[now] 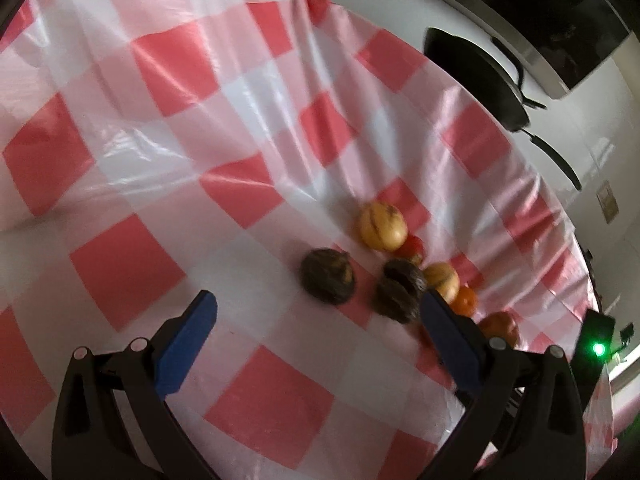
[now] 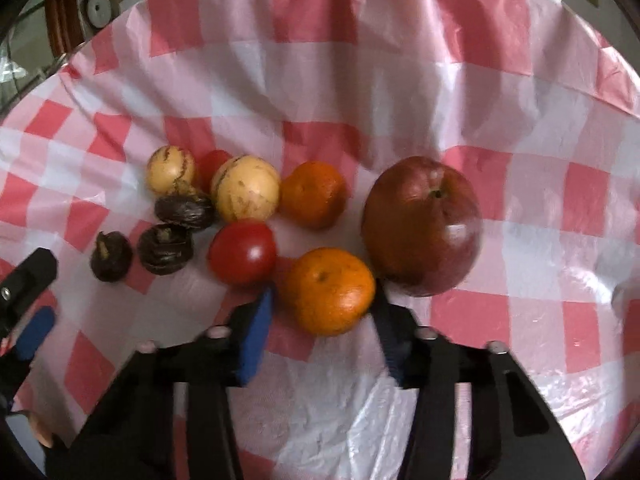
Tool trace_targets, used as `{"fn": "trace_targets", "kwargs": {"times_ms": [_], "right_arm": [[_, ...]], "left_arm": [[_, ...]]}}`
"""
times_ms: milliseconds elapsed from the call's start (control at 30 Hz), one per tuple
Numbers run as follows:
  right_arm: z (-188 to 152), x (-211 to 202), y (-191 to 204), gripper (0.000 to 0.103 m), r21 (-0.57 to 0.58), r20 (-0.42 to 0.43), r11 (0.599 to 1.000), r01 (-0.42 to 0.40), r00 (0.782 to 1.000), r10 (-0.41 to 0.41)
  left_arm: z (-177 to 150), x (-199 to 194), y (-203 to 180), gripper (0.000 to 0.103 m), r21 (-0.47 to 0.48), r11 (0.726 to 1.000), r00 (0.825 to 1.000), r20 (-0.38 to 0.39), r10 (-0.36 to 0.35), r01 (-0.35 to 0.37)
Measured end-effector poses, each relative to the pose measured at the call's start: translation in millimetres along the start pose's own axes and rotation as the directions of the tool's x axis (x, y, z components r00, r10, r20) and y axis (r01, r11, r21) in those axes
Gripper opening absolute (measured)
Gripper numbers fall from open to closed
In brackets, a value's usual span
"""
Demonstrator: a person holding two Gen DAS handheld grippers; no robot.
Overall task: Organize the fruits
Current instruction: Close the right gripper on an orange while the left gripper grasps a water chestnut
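On the pink checked cloth (image 2: pixel 320 80) lie a large dark-red fruit (image 2: pixel 422 226), two oranges (image 2: pixel 314 194), a red tomato (image 2: pixel 242 252), two yellow striped fruits (image 2: pixel 246 194) and three dark brown wrinkled fruits (image 2: pixel 166 248). My right gripper (image 2: pixel 324 298) has its blue pads (image 2: pixel 256 328) against the sides of the near orange (image 2: pixel 330 290), which sits on the cloth. In the left wrist view my left gripper (image 1: pixel 318 300) stands wide open just short of a dark brown fruit (image 1: pixel 328 276), holding nothing. More of the fruits (image 1: pixel 382 226) trail off to its right.
Black pans (image 1: pixel 476 80) stand on a white counter beyond the cloth's far edge. The left gripper (image 2: pixel 28 300) shows at the left edge of the right wrist view, close to the dark fruits. A green light (image 1: pixel 598 349) glows at the right.
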State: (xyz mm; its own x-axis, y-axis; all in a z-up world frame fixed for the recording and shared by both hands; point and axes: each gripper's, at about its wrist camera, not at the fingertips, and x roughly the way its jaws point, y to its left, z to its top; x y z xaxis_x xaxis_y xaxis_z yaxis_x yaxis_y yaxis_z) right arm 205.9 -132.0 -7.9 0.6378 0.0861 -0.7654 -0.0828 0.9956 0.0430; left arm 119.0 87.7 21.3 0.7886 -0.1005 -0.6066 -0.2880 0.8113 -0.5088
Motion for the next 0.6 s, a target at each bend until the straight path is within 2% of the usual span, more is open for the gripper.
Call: {"fn": "trace_targets", "kwargs": {"times_ms": [100,167,300,400,467,533,600], "right_arm": [[-7.9,-8.1,-9.6,0.042,0.055,0.016,0.998,-0.025,1.0,0.024],[-18.9,-21.7,-24.2,0.042,0.133,0.064,0.989,-0.067,0.996,0.059],[-34.8,-31.9,-53.7,0.042,0.287,0.119,0.943,-0.166,0.983,0.137],[-34.2,-28.1,-64.6,0.042,0.323,0.139,0.918,-0.23,0.971,0.194],[-31.0,-26.1,-65.7,0.042,0.327,0.141,0.913,-0.243,0.968,0.208],[-31.1,-23.8,-66.5,0.042,0.322,0.141,0.911,-0.259,0.964,0.224],[-30.9,-24.4,-65.1,0.042,0.32,0.139,0.91,-0.262,0.964,0.229]], "left_arm": [[4.4,0.9,4.4,0.095,-0.003,1.0,1.0,0.002,0.022,-0.022],[5.9,3.8,2.0,0.088,0.03,0.999,0.999,-0.01,0.037,-0.037],[7.1,9.3,-4.9,0.08,0.108,0.991,0.996,-0.031,0.087,-0.083],[10.7,20.7,-8.0,0.074,0.168,0.981,0.991,-0.07,0.112,-0.099],[13.9,27.3,-11.1,0.073,0.199,0.973,0.988,-0.077,0.131,-0.113],[13.4,36.2,-23.2,0.073,0.271,0.955,0.985,-0.087,0.147,-0.119],[12.6,43.2,-32.0,0.071,0.314,0.945,0.985,-0.111,0.136,-0.095]]}}
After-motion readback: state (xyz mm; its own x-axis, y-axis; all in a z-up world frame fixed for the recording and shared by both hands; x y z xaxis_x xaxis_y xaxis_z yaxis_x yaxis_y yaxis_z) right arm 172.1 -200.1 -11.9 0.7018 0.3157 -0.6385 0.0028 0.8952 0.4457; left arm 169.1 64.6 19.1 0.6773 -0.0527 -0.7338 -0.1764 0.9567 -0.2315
